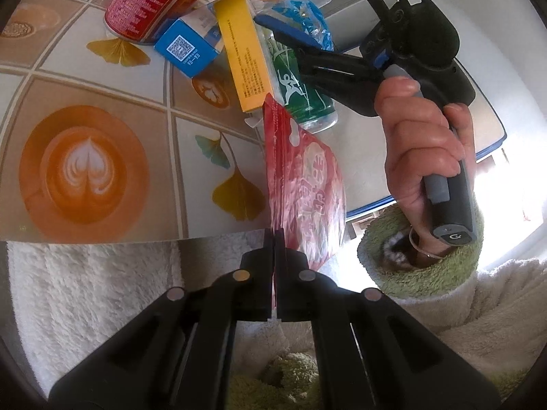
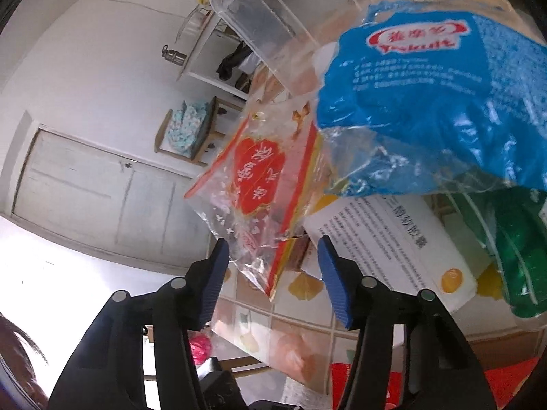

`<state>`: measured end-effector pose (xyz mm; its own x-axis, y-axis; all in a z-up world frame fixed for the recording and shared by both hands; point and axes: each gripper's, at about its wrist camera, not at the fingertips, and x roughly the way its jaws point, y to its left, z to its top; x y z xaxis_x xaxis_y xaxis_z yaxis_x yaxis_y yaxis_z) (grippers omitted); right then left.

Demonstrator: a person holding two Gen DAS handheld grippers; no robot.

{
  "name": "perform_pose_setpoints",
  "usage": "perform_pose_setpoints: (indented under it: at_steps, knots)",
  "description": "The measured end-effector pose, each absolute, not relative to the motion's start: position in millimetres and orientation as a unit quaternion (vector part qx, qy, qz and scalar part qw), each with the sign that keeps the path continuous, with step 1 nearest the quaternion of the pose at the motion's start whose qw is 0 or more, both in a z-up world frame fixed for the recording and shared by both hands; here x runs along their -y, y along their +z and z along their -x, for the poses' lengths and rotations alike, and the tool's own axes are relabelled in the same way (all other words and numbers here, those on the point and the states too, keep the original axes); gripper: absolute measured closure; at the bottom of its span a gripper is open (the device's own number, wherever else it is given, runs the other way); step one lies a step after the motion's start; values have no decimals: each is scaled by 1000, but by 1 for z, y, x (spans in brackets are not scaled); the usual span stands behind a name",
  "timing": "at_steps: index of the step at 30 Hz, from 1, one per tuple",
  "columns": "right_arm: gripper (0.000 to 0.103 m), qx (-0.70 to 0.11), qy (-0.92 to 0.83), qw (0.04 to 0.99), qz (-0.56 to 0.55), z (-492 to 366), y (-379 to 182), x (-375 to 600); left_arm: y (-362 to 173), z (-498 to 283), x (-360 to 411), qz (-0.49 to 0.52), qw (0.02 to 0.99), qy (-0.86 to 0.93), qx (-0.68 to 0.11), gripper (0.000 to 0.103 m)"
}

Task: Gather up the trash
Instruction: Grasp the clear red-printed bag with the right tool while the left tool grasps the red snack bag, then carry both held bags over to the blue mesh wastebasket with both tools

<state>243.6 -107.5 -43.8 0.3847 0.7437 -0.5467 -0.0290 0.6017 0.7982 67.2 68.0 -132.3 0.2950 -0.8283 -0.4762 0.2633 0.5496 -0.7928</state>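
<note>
My left gripper is shut on a red snack bag and holds it up at the table's near edge. My right gripper is open, its blue pads on either side of a clear bag with a red label. In the left wrist view the right gripper reaches into the trash pile over a green bottle, next to a blue wrapper. The blue wrapper lies over the green bottle in the right wrist view.
On the coffee-print tablecloth lie a yellow box, a blue box and a red can. A clear plastic tub stands behind the pile. A white leaflet box lies by the bottle.
</note>
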Motion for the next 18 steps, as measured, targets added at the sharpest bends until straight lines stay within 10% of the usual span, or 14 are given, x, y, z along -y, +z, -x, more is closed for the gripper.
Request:
perform_pose_setpoints:
  at_steps: [10,18]
  knots:
    - [91,-476,289,736,-385,-240,-41,96,-130,-60,-84,308,745,-365,-466,103]
    - [96,-426,340,746,-382,-222,-6,99,-126,-56,-85,307,746,-367,-463,103]
